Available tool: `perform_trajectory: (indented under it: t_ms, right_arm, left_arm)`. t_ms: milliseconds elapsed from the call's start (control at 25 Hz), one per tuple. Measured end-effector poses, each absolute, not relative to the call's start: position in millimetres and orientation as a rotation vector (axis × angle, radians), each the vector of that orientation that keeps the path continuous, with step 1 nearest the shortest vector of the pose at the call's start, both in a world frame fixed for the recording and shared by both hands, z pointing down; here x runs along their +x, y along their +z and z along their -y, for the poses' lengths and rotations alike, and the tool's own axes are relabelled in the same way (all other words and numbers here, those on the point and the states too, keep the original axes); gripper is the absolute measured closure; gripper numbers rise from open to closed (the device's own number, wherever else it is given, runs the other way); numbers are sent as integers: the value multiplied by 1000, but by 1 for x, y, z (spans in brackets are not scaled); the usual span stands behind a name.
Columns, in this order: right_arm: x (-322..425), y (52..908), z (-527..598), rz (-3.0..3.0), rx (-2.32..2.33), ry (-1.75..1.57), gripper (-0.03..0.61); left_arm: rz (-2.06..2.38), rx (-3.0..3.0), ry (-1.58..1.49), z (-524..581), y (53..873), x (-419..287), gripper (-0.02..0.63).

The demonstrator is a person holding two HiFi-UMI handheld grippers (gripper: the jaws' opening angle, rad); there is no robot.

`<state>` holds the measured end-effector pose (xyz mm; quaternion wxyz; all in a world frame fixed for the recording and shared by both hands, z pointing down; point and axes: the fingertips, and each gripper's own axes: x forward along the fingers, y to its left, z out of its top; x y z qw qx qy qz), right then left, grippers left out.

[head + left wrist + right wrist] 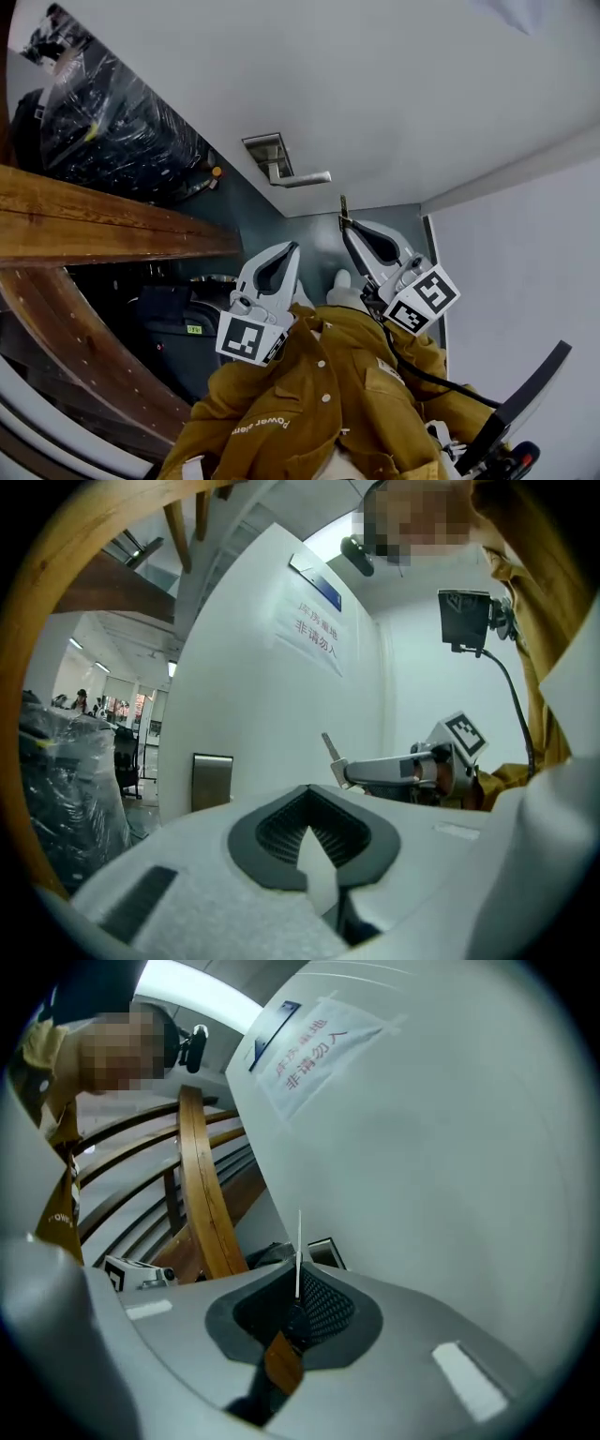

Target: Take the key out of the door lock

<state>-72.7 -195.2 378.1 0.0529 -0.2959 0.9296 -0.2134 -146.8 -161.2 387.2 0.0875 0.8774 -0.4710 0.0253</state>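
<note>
Head view: the right gripper (345, 225) holds the key (343, 208), away from the door handle (300, 177).
Right gripper is closed tight on the thin key, which sticks up near the white door (394, 84), right of the handle. Left gripper (293, 248) is closed all the way, holding nothing, just left of the right one.

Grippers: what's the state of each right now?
Left gripper: shut, nothing between the jaws.
Right gripper: shut on the key.
</note>
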Motion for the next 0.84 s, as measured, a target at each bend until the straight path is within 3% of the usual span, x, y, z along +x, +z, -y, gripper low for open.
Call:
perform_trajectory:
  t_ms: [840]
  right_arm:
    - [-94, 387, 194, -2921, -918, -546, 549]
  left_arm:
    - [1449, 2548, 10, 168, 390, -158, 612]
